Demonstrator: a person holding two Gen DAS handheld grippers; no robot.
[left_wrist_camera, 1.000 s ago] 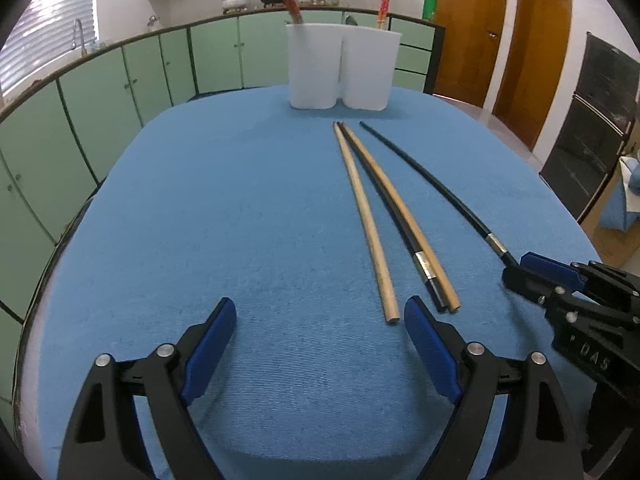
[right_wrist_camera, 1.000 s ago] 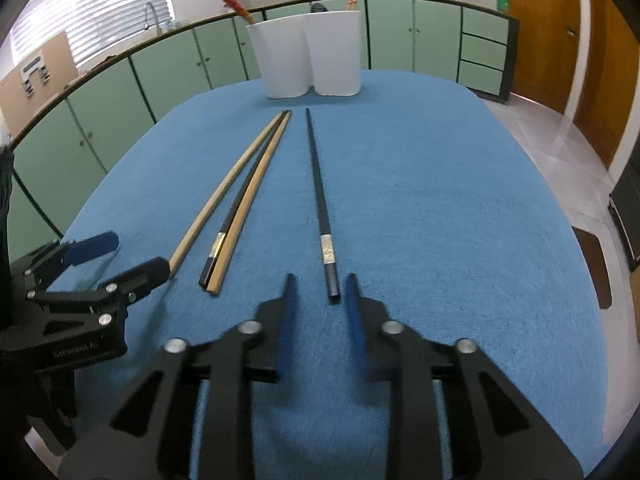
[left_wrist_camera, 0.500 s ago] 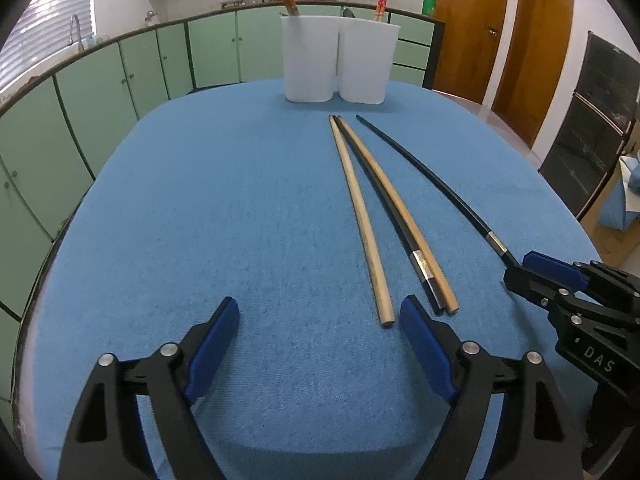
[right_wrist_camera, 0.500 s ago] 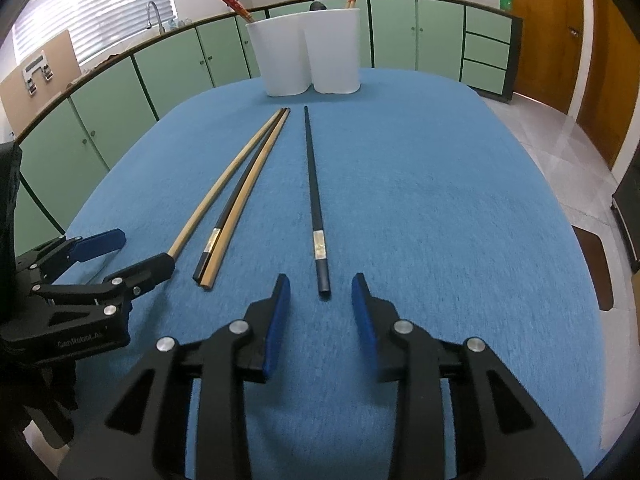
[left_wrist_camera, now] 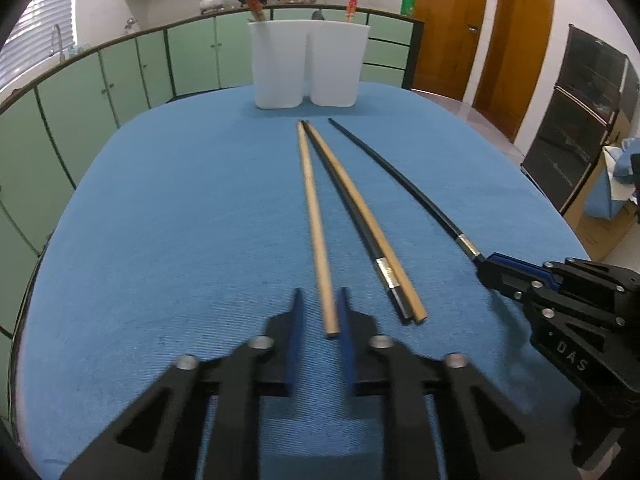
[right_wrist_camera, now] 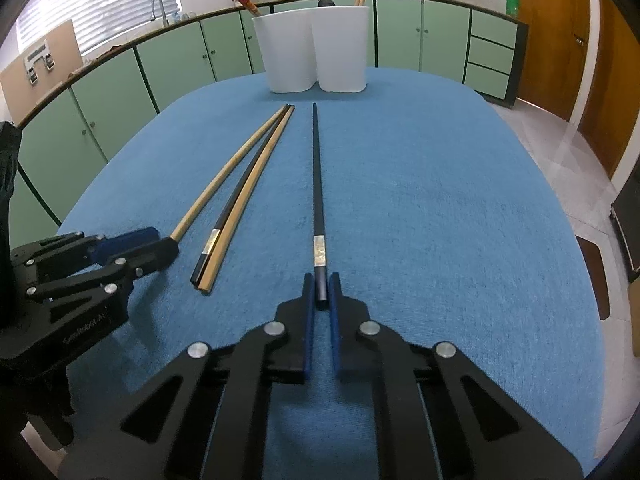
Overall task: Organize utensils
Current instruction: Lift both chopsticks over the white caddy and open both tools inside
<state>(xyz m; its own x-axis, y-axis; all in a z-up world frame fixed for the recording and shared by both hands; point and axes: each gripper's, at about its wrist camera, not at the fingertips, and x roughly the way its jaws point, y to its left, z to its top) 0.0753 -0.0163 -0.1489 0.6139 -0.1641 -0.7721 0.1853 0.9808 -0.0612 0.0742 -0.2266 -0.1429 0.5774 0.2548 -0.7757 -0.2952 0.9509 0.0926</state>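
Several chopsticks lie lengthwise on the blue table (left_wrist_camera: 160,220). My left gripper (left_wrist_camera: 319,295) has its jaws narrowed around the near end of a light wooden chopstick (left_wrist_camera: 314,216), with small gaps still showing. My right gripper (right_wrist_camera: 320,280) has closed on the near end of a black chopstick (right_wrist_camera: 317,184) with a silver band. A black and a wooden chopstick (left_wrist_camera: 360,216) lie side by side between those two. A white two-compartment holder (left_wrist_camera: 306,64) stands at the far end with red chopsticks in it.
Green cabinets curve round behind the table. Wooden doors (left_wrist_camera: 444,24) and a dark oven (left_wrist_camera: 580,120) stand to the right. The right gripper body shows at the lower right of the left wrist view (left_wrist_camera: 560,312).
Both grippers moved forward onto chopstick ends. The left jaws narrowed from wide open around the wooden chopstick. The right jaws closed in on the black chopstick.
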